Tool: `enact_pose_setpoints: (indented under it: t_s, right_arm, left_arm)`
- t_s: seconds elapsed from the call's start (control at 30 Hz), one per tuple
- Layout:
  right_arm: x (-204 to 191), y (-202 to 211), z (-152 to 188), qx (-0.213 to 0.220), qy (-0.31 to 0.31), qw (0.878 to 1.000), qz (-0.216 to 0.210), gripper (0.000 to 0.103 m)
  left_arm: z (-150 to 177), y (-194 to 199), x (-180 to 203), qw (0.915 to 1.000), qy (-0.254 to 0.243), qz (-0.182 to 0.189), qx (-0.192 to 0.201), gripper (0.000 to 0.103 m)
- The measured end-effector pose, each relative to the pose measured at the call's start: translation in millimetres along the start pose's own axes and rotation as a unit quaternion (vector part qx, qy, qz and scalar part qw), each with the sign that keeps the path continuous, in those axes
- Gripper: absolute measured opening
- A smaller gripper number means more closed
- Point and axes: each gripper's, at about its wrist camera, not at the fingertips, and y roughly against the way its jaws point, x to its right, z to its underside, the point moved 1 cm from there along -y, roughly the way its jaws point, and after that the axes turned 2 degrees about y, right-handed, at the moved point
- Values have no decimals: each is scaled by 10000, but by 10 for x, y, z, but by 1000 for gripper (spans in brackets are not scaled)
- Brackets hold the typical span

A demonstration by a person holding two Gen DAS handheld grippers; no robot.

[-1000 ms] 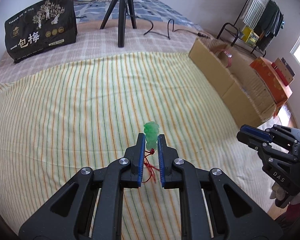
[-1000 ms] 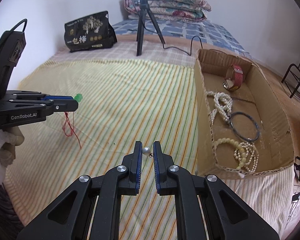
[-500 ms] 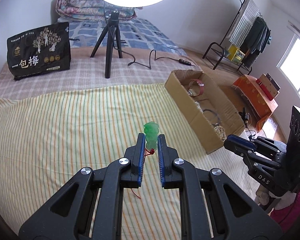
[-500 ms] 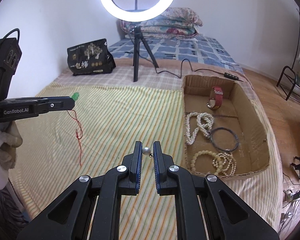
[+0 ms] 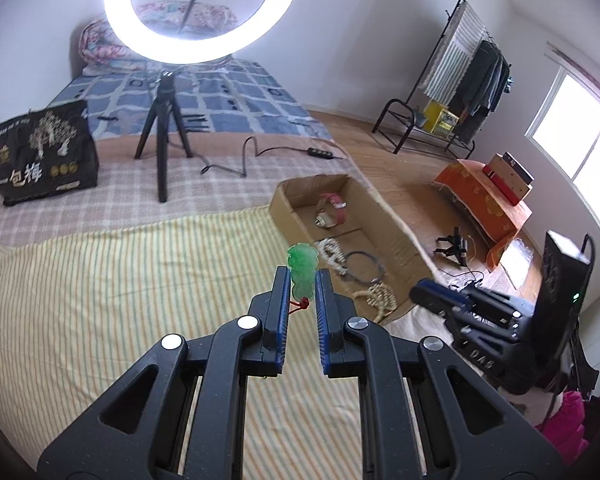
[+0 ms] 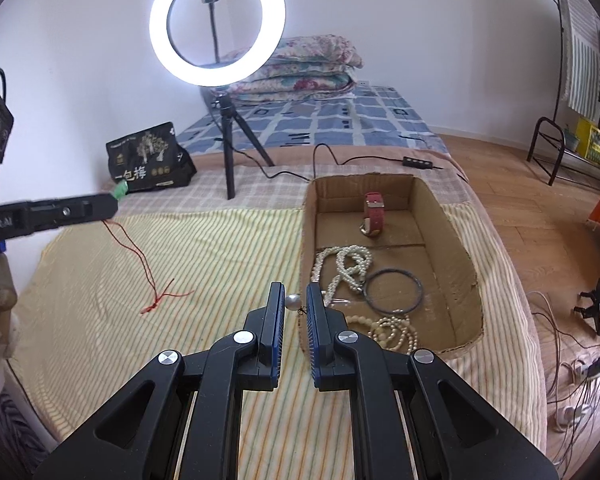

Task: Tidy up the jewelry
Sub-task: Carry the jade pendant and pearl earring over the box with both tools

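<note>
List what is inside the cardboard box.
In the cardboard box: a red-strapped watch, a pearl necklace, a dark bangle and beaded bracelets. The right gripper and near wall hide the front corner.

Both wrist fisheyes look forward and steeply down along their own black fingers, from above the yellow striped bedspread (image 5: 100,300). Each faces the open brown cardboard box (image 6: 452,240), the right view nearer; both share the glowing white ring light (image 5: 202,12).
</note>
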Motion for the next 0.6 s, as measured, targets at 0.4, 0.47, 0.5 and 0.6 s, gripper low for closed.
enact_pose_setpoints:
  t_s: [0.4,0.47,0.5,0.6]
  right_arm:
    - [443,-64,37,11,-455,9988,193,9]
    - [509,-88,42,7,-524,9984,213,9]
    - [535,-97,45,4,-551,9983,213,9]
    - [629,-138,50,-23,-627,9978,233,9]
  left_arm:
    - [-505,-353,471,9992,-191,345,121,11]
    - [-565,-444,545,9990,-233,368,99,11]
    - [-601,-506,592,9989,-267,388,82,11]
    - [-677,-677,714,9984,-342,442,31,11]
